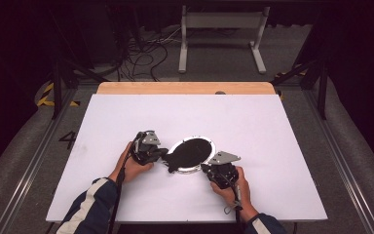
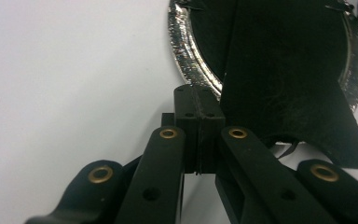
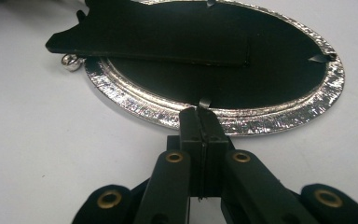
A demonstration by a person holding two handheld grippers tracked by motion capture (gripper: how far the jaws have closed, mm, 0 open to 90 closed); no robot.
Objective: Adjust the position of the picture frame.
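An oval picture frame (image 1: 191,153) lies face down on the white table top (image 1: 253,122). It has a shiny silver rim (image 3: 242,122) and a black back (image 3: 279,60). A black stand flap (image 2: 284,93) lies along the back and juts past the rim (image 2: 186,51). My left gripper (image 1: 164,154) is shut, its tips (image 2: 199,95) against the frame's left edge beside the flap. My right gripper (image 1: 204,168) is shut too, its tips (image 3: 200,114) at the near rim, touching a small metal tab (image 3: 205,101). Whether that tab is pinched I cannot tell.
A small silver ring (image 3: 70,62) sticks out at the frame's end under the flap (image 3: 158,42). A wooden strip (image 1: 185,87) edges the table's far side. Beyond it on the floor stand a white metal stand (image 1: 221,29) and loose cables (image 1: 141,53).
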